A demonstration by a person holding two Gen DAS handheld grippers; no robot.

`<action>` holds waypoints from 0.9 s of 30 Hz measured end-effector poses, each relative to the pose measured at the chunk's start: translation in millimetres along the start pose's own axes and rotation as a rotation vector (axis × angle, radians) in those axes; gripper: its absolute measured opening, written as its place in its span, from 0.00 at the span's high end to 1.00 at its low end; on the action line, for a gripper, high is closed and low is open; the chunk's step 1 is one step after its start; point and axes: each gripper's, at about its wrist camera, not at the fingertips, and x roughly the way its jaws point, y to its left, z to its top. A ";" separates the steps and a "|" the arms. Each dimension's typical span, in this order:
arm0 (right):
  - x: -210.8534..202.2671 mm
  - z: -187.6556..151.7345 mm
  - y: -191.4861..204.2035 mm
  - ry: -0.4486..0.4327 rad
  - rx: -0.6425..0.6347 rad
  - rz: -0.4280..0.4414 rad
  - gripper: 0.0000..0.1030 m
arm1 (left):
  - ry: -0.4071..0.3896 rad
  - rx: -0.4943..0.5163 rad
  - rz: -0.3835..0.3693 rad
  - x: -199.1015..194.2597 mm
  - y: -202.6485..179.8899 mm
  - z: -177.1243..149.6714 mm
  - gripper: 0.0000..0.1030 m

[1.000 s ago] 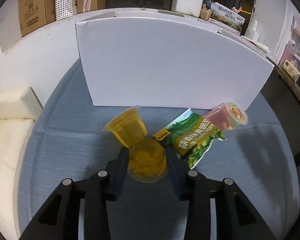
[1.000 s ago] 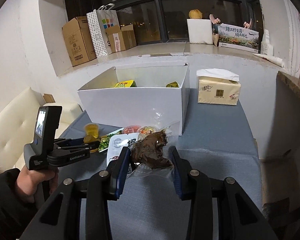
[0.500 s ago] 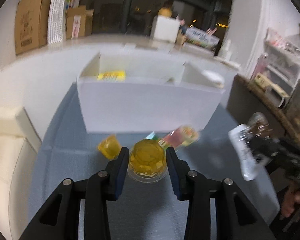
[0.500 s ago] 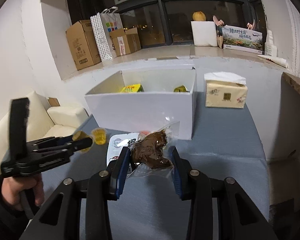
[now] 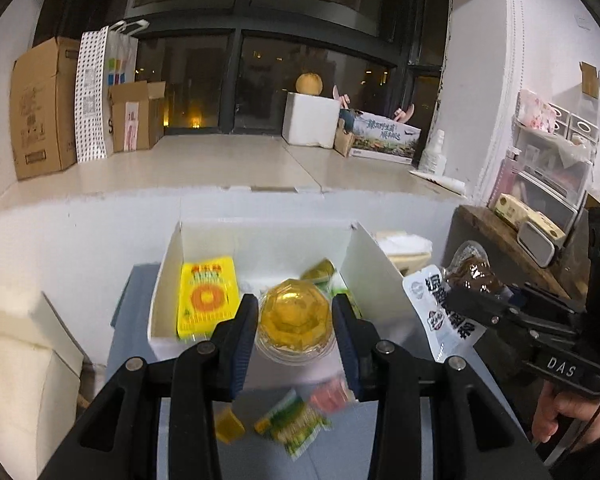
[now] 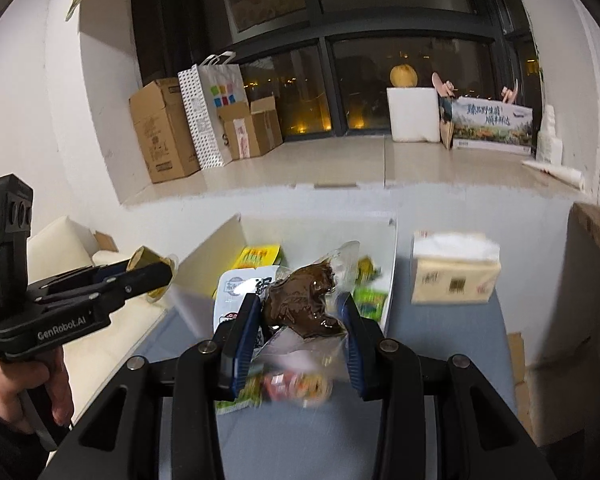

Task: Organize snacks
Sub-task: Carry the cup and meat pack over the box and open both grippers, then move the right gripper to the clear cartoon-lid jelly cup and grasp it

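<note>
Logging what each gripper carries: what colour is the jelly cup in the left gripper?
Translucent amber-yellow; the jelly cup shows best in the left wrist view, clamped in the left gripper.

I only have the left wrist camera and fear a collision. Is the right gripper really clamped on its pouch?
Observer: Yes. In the right wrist view both fingers of the right gripper press the clear pouch of brown snack.
Operator: What is beyond the right wall of the white cardboard box?
Observer: A beige tissue pack stands on the grey table, apart from that wall.
</note>
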 end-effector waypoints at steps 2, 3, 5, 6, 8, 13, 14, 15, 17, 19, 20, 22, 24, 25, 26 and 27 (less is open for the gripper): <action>14.1 12.6 -3.7 0.000 0.004 -0.003 0.59 | 0.001 0.002 0.002 10.2 4.2 10.6 0.59; 21.7 16.6 -5.4 0.005 0.007 -0.007 0.59 | 0.000 0.003 -0.001 16.2 6.4 15.2 0.59; 39.7 23.3 -8.7 0.022 0.011 -0.003 0.59 | 0.002 0.006 0.013 30.4 12.4 21.3 0.59; 47.6 25.3 -9.5 0.028 0.007 -0.006 0.59 | 0.009 -0.002 0.008 38.6 16.9 22.7 0.59; 67.0 28.0 -10.0 0.052 -0.015 -0.021 0.59 | 0.025 0.001 0.013 51.7 21.5 24.1 0.59; 97.5 25.0 -17.5 0.078 -0.011 -0.040 0.54 | 0.072 -0.010 0.025 83.4 36.9 20.3 0.57; 102.0 23.7 -20.1 0.082 -0.003 -0.048 0.51 | 0.080 -0.013 0.037 88.9 40.0 18.8 0.54; 105.9 22.1 -22.3 0.087 0.003 -0.055 0.50 | 0.085 -0.015 0.046 92.5 42.4 17.3 0.40; 112.6 18.4 -26.6 0.101 0.010 -0.066 0.30 | 0.093 -0.030 0.058 99.1 48.7 13.7 0.00; 115.3 15.4 -29.4 0.103 0.016 -0.065 0.02 | 0.094 -0.032 0.068 103.2 53.2 9.7 0.00; 115.9 13.8 -29.9 0.106 0.011 -0.071 0.00 | 0.106 -0.029 0.068 106.1 54.0 8.0 0.00; 117.2 10.7 -31.4 0.115 0.012 -0.086 0.00 | 0.124 -0.027 0.065 110.4 55.3 4.4 0.00; 117.3 7.7 -33.6 0.124 0.026 -0.080 0.00 | 0.128 -0.020 0.077 111.3 55.3 1.0 0.00; 116.7 6.7 -34.1 0.128 0.029 -0.080 0.00 | 0.130 -0.019 0.078 111.1 55.1 -0.3 0.00; 115.4 5.8 -34.3 0.130 0.032 -0.077 0.00 | 0.132 -0.021 0.078 110.2 54.9 -1.2 0.00; 113.7 5.0 -34.3 0.128 0.034 -0.076 0.00 | 0.131 -0.020 0.080 108.5 54.0 -1.4 0.00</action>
